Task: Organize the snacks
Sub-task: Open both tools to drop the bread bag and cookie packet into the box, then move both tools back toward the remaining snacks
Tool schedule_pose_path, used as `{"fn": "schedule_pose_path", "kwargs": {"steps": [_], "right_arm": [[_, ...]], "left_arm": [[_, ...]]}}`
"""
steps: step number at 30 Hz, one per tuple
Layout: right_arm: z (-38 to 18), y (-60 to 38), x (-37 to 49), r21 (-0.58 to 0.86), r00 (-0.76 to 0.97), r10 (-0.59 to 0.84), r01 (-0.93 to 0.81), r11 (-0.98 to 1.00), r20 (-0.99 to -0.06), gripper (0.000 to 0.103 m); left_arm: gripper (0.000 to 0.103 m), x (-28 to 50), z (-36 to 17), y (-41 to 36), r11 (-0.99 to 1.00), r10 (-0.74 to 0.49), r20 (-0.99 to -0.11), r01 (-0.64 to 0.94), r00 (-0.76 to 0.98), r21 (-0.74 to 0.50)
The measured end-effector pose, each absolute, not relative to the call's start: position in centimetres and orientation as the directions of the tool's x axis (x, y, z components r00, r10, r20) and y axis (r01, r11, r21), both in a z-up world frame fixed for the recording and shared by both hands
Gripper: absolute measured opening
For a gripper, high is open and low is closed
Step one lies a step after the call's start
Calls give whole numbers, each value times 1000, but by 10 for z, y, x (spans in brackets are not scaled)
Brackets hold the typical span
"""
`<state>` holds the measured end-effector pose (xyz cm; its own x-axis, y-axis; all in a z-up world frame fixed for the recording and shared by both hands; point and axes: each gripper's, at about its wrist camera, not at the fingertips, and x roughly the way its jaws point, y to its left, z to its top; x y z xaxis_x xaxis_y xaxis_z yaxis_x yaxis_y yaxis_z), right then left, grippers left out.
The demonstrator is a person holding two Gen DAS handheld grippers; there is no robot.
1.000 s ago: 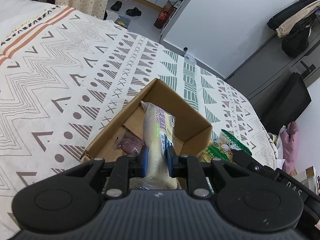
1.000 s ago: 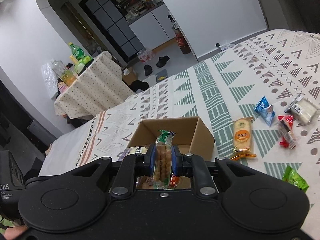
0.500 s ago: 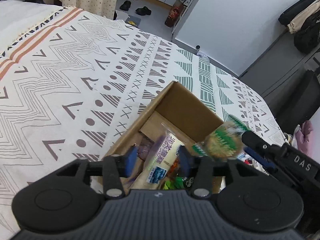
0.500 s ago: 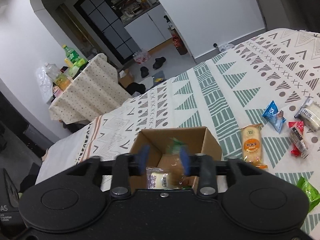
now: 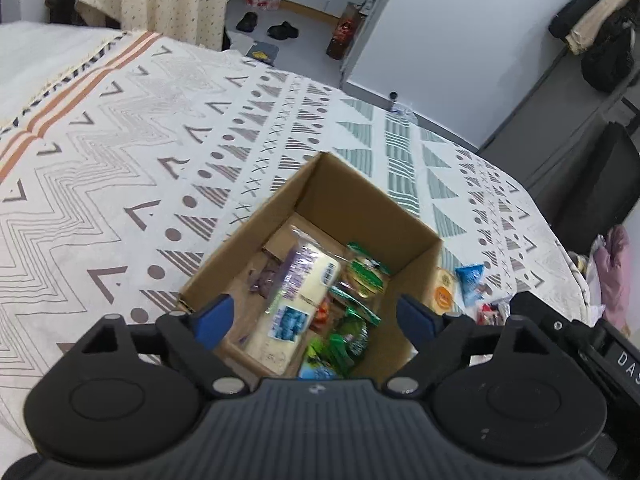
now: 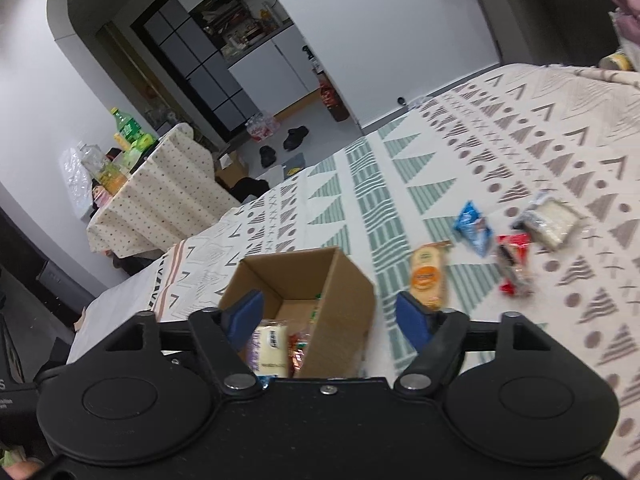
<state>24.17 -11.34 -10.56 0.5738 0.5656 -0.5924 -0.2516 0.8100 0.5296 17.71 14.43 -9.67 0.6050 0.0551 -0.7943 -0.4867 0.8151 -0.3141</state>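
Left wrist view: left gripper [image 5: 314, 318] jaws just opened wide, nothing clamped, above open brown cardboard box [image 5: 412, 236] on patterned bedspread [image 5: 120, 168]; white cake packet [image 5: 296, 304] and green snack packets [image 5: 360, 280] lie inside.

Right wrist view: right gripper [image 6: 330, 316] jaws just spread, empty, over box; orange cracker packet [image 6: 428, 278], blue packet [image 6: 472, 228], red packet [image 6: 514, 264] lie on bedspread to its right.

Patterned bedspread [image 5: 120, 168], zigzags, triangles, green bands. Beyond the bed a side table under a dotted cloth [image 6: 160, 204], green bottle [image 6: 127, 128] and other bottles on top. Black shoes [image 6: 295, 134] on the floor near white cabinets [image 6: 276, 68]. Dark clothes [image 5: 600, 16] piled on a grey unit.
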Motion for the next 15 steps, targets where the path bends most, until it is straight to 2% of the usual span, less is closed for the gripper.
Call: {"fn": "schedule_pose_path", "kwargs": {"steps": [8,15], "right_arm": [[-94,-151,227,526,605,551,-242,815,-575,91],[-87,-177,212,518,618,543,-244,820,-568,98]], "left_arm": [[90,168,-83,111,836,43,-794,-457,606,-304],[103,157,-68,84,851,44,-770,-428,637,-305]]}}
